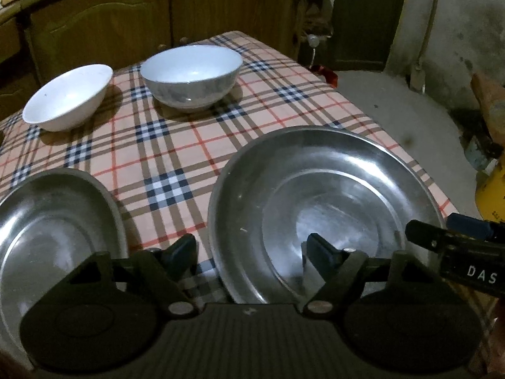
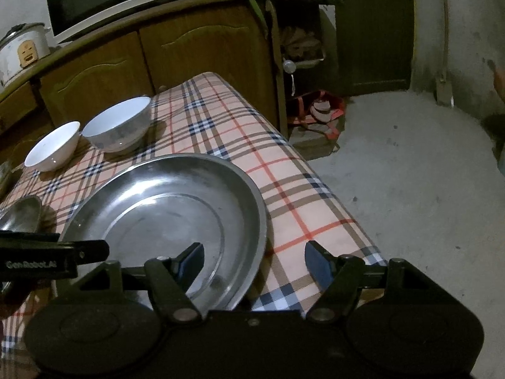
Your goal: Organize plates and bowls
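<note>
On the checked tablecloth (image 1: 176, 145), two empty steel plates (image 1: 322, 208) (image 1: 47, 227) lie near, two empty white bowls (image 1: 192, 75) (image 1: 68, 96) at eleven o'clock. Left gripper (image 1: 251, 251) and right gripper (image 2: 252, 260) both gape, each straddling the larger plate's rim, nothing gripped.

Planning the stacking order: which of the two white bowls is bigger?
The pale blue-white patterned bowl, nearer the table's far edge, is wider and deeper than the plain white bowl beside it.

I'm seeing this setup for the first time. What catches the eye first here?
The big steel plate dominates, lying near the plaid tablecloth's front right edge, with both open hand-held grippers, left and right, straddling its near rim. A second steel plate sits left of it, and two white bowls stand apart behind.
</note>
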`<action>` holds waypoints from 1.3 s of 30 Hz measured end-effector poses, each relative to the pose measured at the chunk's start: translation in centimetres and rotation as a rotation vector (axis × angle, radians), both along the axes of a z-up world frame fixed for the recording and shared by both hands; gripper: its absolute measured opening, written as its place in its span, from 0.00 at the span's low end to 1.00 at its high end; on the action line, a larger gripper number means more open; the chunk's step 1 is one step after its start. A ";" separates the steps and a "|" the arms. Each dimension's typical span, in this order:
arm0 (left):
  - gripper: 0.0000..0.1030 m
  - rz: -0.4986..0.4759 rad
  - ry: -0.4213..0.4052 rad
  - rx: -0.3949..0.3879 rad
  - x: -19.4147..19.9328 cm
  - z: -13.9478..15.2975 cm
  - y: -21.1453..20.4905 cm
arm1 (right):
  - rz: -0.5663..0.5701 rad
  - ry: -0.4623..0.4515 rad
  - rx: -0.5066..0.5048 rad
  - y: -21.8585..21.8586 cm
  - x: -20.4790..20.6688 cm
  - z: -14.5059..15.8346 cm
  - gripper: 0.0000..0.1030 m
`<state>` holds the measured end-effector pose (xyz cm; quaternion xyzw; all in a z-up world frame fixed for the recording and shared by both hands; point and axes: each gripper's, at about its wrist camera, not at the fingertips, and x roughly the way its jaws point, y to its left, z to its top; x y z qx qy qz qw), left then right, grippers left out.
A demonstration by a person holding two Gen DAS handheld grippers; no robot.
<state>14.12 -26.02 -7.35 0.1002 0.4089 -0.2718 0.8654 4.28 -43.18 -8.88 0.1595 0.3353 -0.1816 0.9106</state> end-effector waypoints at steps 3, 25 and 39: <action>0.70 0.002 0.002 0.005 0.3 -0.4 -0.4 | 0.006 0.011 0.001 0.0 0.5 -0.2 0.81; 0.29 0.003 -0.073 -0.044 -1.1 3.0 -0.3 | -0.062 -0.061 -0.033 0.2 -1.3 2.0 0.38; 0.29 0.013 -0.135 -0.078 -2.8 6.5 1.4 | -0.062 -0.156 -0.078 2.0 -3.2 6.8 0.38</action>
